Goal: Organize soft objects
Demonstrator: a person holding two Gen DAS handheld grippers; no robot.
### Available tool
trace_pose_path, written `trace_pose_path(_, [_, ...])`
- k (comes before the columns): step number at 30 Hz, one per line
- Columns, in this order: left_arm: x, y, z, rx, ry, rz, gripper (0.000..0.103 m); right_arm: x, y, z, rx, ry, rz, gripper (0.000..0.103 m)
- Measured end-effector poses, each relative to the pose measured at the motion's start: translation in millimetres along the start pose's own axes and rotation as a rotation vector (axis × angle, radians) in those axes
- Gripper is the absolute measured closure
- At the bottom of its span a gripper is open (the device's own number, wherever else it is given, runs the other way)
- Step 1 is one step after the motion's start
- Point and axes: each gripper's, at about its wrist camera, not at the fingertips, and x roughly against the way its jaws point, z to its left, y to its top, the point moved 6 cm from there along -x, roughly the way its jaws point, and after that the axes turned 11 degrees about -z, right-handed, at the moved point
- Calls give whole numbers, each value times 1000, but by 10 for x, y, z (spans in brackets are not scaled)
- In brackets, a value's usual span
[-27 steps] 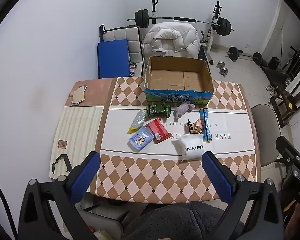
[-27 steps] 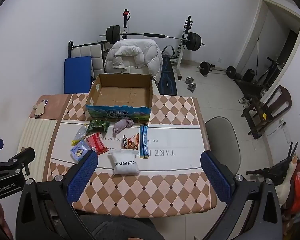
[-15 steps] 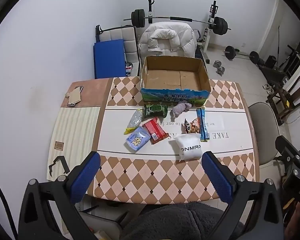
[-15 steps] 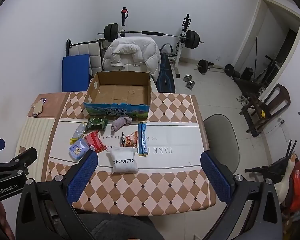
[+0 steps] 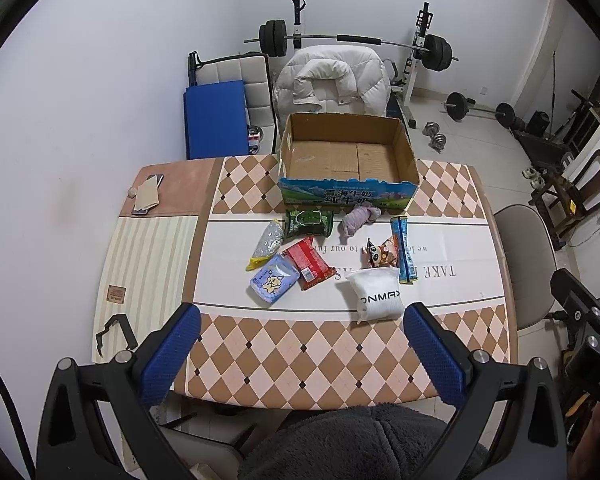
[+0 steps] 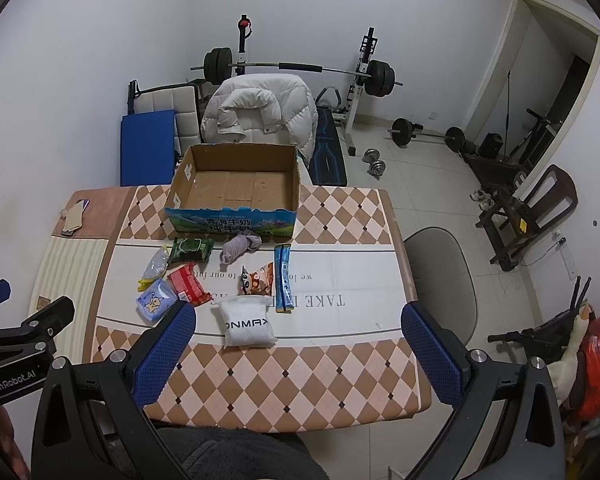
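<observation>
Bench (image 5: pixel 340 360) packets lie loose before the empty box (image 5: pixel 346 160), ready for loading. Your left claw (image 5: pixel 300 344) and right claw (image 6: pixel 296 344) hover fully open, holding nothing.

An open cardboard box (image 5: pixel 348 160), empty, with a blue printed front, stands at the table's far side. In front of it the soft items lie loose on the white band of the cloth. A dark green packet (image 5: pixel 309 223) lies flat just before the box, a crumpled lilac cloth (image 5: pixel 358 218), perhaps a sock, beside it. Left of these are a clear pouch with a yellow end (image 5: pixel 267 244), a red packet (image 5: pixel 309 263) lying slantwise, and a pale blue pouch with a cartoon figure (image 5: pixel 275 279) touching it. To the right a long blue stick pack (image 5: pixel 404 249) lies lengthwise beside a cartoon snack bag (image 5: pixel 382 253). Nearest, a plump white packet with black lettering (image 5: pixel 376 295) lies flat.
</observation>
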Motion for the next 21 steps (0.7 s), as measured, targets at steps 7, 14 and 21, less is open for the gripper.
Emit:
trace_pose_path(7, [-3,1,-13,0,1,-1,0,15,6,-8,-1,0,-1,0])
trace_pose_path(14, [21,8,-7,-2,1,-7,0,24,17,-4,-1,0,-2,0])
trace_pose_path(21, [51,-8,-3,-6,-3,-8,0,38,9,-12,-2,0,-3,0])
